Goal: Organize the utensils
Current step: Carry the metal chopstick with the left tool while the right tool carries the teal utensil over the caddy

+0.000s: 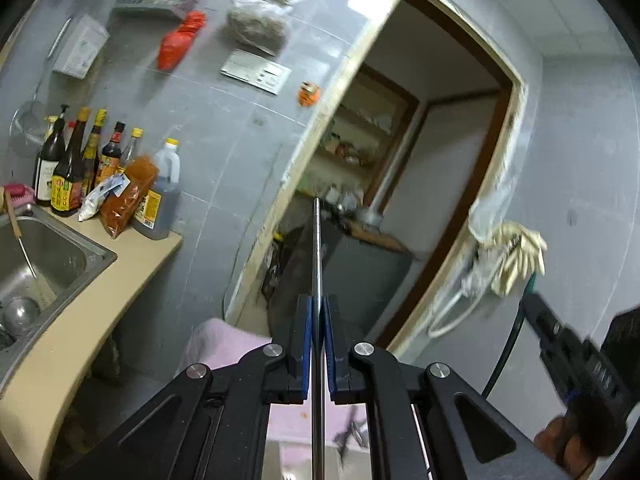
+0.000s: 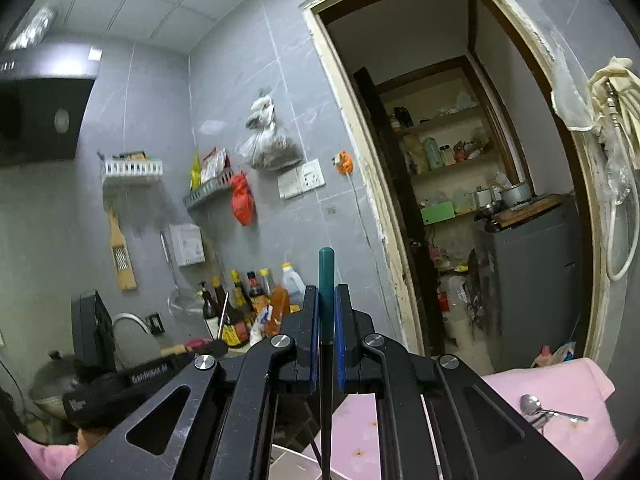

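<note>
Steel utensil (image 1: 317,248) pinched in left tongs (image 1: 317,312), teal-handled utensil (image 2: 326,280) in right tongs (image 2: 327,304), doorway (image 2: 460,184) ahead

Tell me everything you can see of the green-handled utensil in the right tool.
The green-handled utensil has a rounded teal handle end, plastic by its look, sticking up past the right tool. Lower down it narrows to a thin dark shaft running toward the camera. It stands about upright in the right wrist view, clamped between the blue pads. Its working end is hidden.
</note>
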Action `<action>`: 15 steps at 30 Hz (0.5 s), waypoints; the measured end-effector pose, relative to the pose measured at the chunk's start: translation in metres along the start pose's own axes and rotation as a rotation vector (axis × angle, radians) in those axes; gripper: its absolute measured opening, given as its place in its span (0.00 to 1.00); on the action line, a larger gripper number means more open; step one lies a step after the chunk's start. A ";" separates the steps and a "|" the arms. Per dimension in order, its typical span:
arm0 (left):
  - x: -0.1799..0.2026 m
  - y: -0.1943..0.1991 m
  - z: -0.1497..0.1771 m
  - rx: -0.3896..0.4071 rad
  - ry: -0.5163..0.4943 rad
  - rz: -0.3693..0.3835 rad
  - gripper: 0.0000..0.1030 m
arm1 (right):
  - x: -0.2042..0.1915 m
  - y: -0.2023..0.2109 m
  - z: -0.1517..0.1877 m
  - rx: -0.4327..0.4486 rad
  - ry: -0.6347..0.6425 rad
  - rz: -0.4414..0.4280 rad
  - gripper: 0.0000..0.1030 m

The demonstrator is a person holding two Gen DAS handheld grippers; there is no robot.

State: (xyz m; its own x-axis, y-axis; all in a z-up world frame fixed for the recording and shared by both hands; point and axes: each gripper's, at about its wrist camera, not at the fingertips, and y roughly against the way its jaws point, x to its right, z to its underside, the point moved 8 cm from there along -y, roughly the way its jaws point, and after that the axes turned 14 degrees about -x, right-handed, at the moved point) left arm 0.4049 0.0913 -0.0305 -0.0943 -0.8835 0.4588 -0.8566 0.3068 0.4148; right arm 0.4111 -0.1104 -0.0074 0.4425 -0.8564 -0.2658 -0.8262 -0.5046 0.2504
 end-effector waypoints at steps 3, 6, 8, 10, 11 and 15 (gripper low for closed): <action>-0.013 -0.011 0.005 0.020 0.023 0.016 0.06 | -0.002 -0.008 0.013 -0.012 0.001 0.013 0.07; -0.023 -0.023 0.018 0.027 0.027 0.020 0.06 | -0.003 -0.016 0.030 -0.027 0.010 0.031 0.07; -0.025 -0.028 0.026 0.033 0.022 0.015 0.06 | -0.002 -0.020 0.037 -0.037 0.016 0.040 0.07; -0.028 -0.033 0.033 0.040 0.015 0.008 0.06 | 0.000 -0.021 0.046 -0.047 0.021 0.047 0.07; -0.029 -0.033 0.035 0.043 0.010 0.005 0.06 | 0.001 -0.022 0.048 -0.051 0.022 0.049 0.07; -0.028 -0.033 0.047 0.058 -0.035 -0.016 0.07 | 0.004 -0.026 0.060 -0.065 0.025 0.064 0.07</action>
State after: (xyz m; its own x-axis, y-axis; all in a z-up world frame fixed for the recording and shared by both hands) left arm 0.4124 0.0893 -0.0936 -0.0971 -0.9002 0.4245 -0.8858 0.2727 0.3755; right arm 0.4136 -0.0943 -0.0709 0.3990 -0.8890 -0.2247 -0.8289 -0.4545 0.3262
